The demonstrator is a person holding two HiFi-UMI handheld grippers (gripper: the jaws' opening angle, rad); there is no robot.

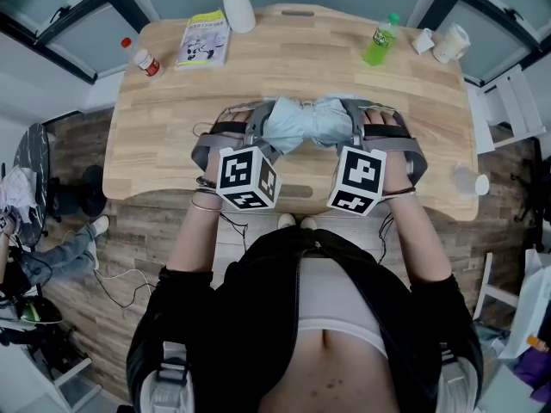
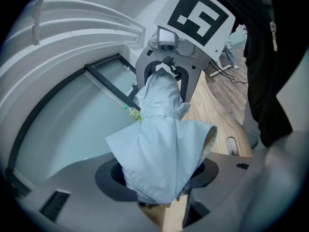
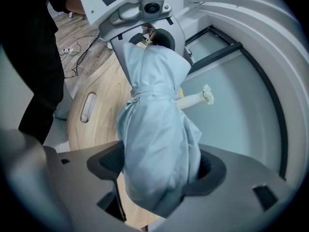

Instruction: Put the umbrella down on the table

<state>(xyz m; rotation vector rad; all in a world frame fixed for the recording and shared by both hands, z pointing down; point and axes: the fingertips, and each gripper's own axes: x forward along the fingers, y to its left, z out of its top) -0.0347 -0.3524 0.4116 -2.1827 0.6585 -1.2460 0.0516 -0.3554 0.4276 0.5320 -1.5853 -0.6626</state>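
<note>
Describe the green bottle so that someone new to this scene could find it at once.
Start at the wooden table and look to its far right corner. There, just left of the white cups, stands a bottle; it alone is bright green.

The folded umbrella [image 1: 306, 123] is a plain pale blue-grey. The left gripper [image 1: 254, 127] and the right gripper [image 1: 366, 126] are matte grey, and each cube is patterned with black squares on white. The table [image 1: 164, 119] is light wood with fine grain. On it are a bright green bottle [image 1: 380, 41], a white vase [image 1: 238, 9] and a yellow-and-white booklet [image 1: 204, 40]. The person's jacket [image 1: 258, 317] is black.
</note>
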